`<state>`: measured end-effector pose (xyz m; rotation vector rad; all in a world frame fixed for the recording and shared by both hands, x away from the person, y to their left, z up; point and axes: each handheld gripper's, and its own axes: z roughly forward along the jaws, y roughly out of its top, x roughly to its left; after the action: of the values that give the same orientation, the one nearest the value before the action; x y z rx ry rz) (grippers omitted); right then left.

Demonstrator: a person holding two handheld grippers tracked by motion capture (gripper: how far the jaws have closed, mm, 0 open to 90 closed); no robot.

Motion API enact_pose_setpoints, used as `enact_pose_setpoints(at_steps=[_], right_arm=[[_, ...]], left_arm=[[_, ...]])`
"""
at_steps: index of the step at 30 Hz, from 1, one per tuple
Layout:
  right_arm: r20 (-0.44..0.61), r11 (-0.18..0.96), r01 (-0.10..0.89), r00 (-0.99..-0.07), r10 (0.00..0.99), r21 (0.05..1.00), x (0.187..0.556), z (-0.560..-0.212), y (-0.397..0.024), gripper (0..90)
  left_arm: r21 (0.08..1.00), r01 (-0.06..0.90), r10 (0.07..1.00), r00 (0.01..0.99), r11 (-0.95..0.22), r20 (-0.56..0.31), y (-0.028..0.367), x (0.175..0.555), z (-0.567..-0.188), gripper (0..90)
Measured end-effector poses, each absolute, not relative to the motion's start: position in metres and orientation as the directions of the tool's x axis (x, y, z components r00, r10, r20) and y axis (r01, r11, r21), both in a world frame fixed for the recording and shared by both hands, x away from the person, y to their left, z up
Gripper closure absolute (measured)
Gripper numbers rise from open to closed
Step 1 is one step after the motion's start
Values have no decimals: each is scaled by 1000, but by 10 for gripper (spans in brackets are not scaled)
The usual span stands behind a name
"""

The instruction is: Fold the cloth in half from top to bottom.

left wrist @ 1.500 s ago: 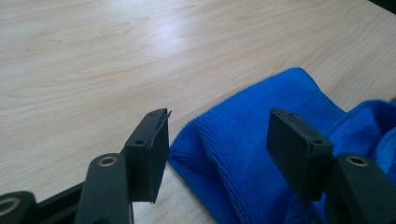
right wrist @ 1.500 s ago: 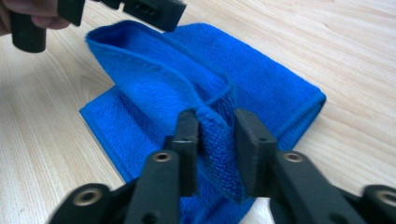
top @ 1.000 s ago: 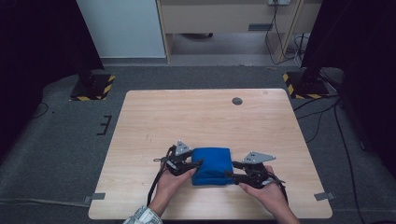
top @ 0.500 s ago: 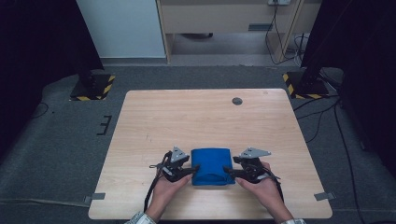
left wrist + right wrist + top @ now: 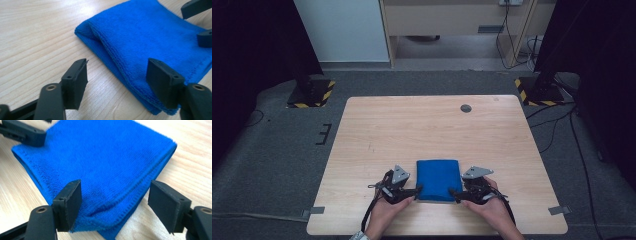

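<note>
A light wooden table (image 5: 377,130) with a pale, fine grain stands on grey carpet, its top nearly bare. A blue towel (image 5: 438,179) — folded into a thick, neat rectangle — lies flat near the front edge, roughly midway along it, layered hems stacked at the near corners and a rounded fold along one side. Far from the cloth, close to the back edge and right of centre, a small dark round disc (image 5: 466,108) sits in the wood — whether a cap or a hole cannot be told. Grey tape tabs (image 5: 558,210) mark the front corners.
</note>
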<state>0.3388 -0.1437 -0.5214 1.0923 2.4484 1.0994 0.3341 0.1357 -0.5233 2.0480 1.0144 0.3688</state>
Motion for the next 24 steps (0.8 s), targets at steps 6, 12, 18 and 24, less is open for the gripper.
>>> enact_pose_setpoints(at_steps=[6,12,18,24], right_arm=[[62,445,533,-688,723,719,339,-525,-146,247],[78,432,536,-688,722,725,340,-522,-147,207],[109,404,549,-679,726,732,344,-517,-147,138],[129,366,549,-666,734,751,353,-509,-147,102]], left_arm=[[765,531,768,636,-365,-74,137,335,-524,260],[774,527,772,630,-350,-80,139,336,-521,189],[784,540,787,607,-306,-111,145,341,-516,106],[797,526,787,607,-297,-107,150,343,-510,84]])
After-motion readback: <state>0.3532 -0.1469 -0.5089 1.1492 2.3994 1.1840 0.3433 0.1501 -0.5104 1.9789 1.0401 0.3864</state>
